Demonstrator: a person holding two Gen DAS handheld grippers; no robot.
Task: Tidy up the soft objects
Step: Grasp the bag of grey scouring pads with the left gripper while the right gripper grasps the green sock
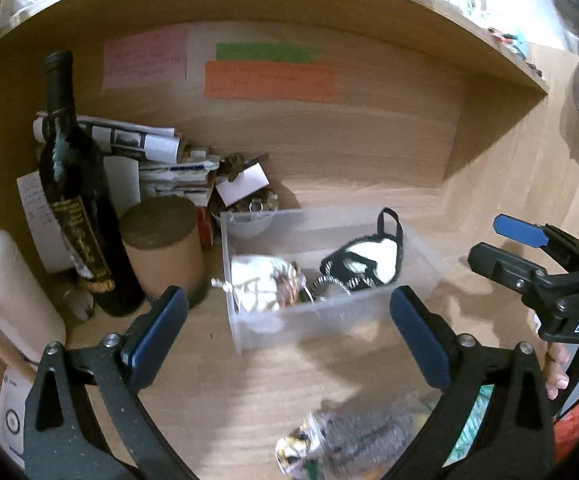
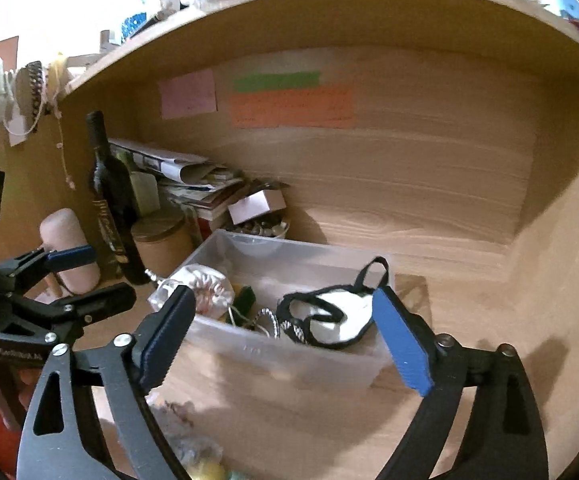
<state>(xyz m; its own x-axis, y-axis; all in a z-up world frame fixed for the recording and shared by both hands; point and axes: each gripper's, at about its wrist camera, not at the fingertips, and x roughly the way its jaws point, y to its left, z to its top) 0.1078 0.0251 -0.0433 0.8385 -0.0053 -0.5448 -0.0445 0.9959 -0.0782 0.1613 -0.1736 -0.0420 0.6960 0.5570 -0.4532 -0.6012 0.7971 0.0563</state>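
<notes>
Left gripper (image 1: 289, 340) spread wide, nothing between fingers. Right gripper (image 2: 285, 336) likewise wide apart, holding nothing. Both hover near side of clear plastic bin (image 1: 417, 248) on wooden desk (image 1: 249, 380).

Blurred bundle (image 1: 349, 444) at near edge below left gripper; can't identify.

Bin contents: black-and-white fabric piece (image 1: 369, 258) with loop strap at right, white crinkled bag (image 1: 257, 280) at left, small tangled items between, unclear.

Left of bin: dark bottle (image 1: 73, 200), brown lidded canister (image 1: 161, 240), paper stack (image 1: 129, 140) behind.
</notes>
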